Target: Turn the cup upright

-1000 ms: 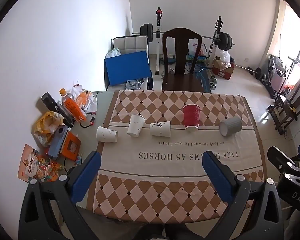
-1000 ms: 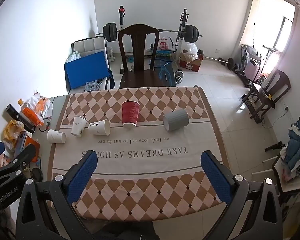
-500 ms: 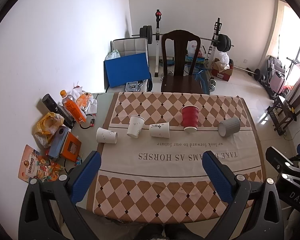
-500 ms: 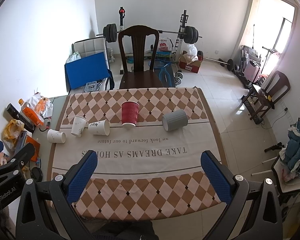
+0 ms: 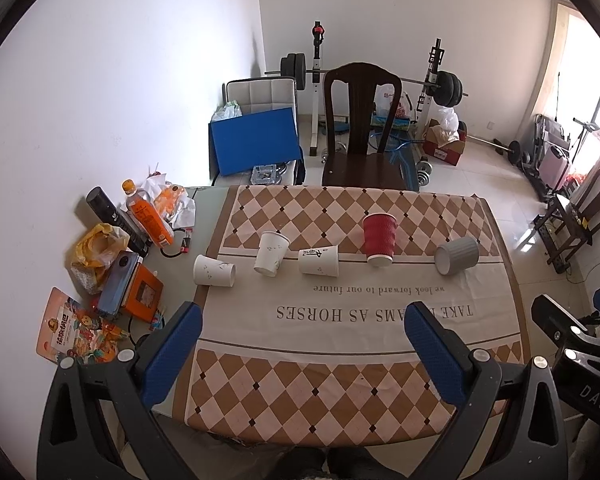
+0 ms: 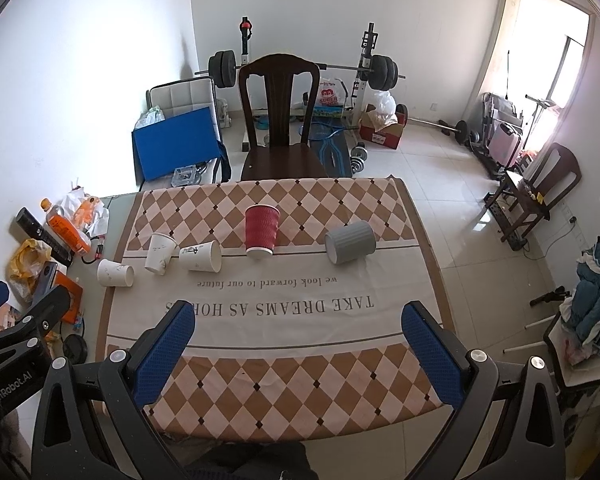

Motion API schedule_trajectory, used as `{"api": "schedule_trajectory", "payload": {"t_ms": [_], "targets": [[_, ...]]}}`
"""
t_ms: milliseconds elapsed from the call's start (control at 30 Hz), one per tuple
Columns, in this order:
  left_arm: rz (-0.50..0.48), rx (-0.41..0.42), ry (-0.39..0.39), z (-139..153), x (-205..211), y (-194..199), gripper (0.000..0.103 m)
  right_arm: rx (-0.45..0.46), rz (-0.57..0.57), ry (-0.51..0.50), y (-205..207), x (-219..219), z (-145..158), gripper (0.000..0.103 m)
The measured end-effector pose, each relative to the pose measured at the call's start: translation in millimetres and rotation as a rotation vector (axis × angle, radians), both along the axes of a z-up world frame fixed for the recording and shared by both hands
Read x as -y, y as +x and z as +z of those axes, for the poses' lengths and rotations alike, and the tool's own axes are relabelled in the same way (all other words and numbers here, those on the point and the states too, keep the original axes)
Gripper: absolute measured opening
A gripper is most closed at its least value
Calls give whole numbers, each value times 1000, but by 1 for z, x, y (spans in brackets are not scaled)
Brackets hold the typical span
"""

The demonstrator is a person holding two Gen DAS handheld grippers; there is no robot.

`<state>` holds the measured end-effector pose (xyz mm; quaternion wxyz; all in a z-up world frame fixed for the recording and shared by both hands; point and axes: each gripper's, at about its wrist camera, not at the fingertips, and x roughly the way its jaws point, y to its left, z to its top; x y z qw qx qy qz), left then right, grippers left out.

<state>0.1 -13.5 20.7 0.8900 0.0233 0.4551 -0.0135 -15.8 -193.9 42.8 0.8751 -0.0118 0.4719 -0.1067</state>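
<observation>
Several cups sit in a row across the checked tablecloth point(image 5: 340, 384). A white paper cup point(image 5: 214, 271) lies on its side at the left, a second white cup point(image 5: 272, 253) stands upside down, a third white cup point(image 5: 319, 261) lies on its side. A red ribbed cup point(image 5: 379, 239) point(image 6: 261, 230) stands upside down. A grey ribbed cup point(image 5: 457, 255) point(image 6: 349, 242) lies on its side at the right. My left gripper point(image 5: 302, 340) and right gripper point(image 6: 300, 338) are both open and empty, held high above the table's near edge.
Clutter lies on the table's left strip: an orange bottle point(image 5: 146, 214), a yellow bag point(image 5: 96, 248), a phone point(image 5: 116, 282), a snack packet point(image 5: 74, 336). A dark wooden chair point(image 5: 360, 132) stands behind the table. Gym gear lines the back wall.
Both grippers have drawn back and up a little, so the table and cups look slightly smaller and lower. No cup has moved.
</observation>
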Motion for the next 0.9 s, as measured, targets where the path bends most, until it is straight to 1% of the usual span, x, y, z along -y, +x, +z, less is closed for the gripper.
{"api": "schedule_trajectory", "payload": {"t_ms": [100, 167, 267, 367, 867, 900], "targets": [[1, 1, -1, 0, 0, 0, 103, 2, 0, 0, -1, -1, 0, 103], [2, 2, -2, 2, 1, 0, 103, 3, 1, 0, 0, 3, 6, 103], [1, 3, -2, 0, 0, 0, 103, 4, 2, -1, 0, 3, 6, 103], [1, 6, -3, 5, 5, -2, 103, 5, 1, 1, -1, 2, 6, 103], [1, 6, -5, 7, 6, -3, 103, 11, 3, 2, -2, 2, 8, 103], [1, 7, -7, 6, 3, -3, 103, 11, 3, 1, -2, -2, 16, 103]]}}
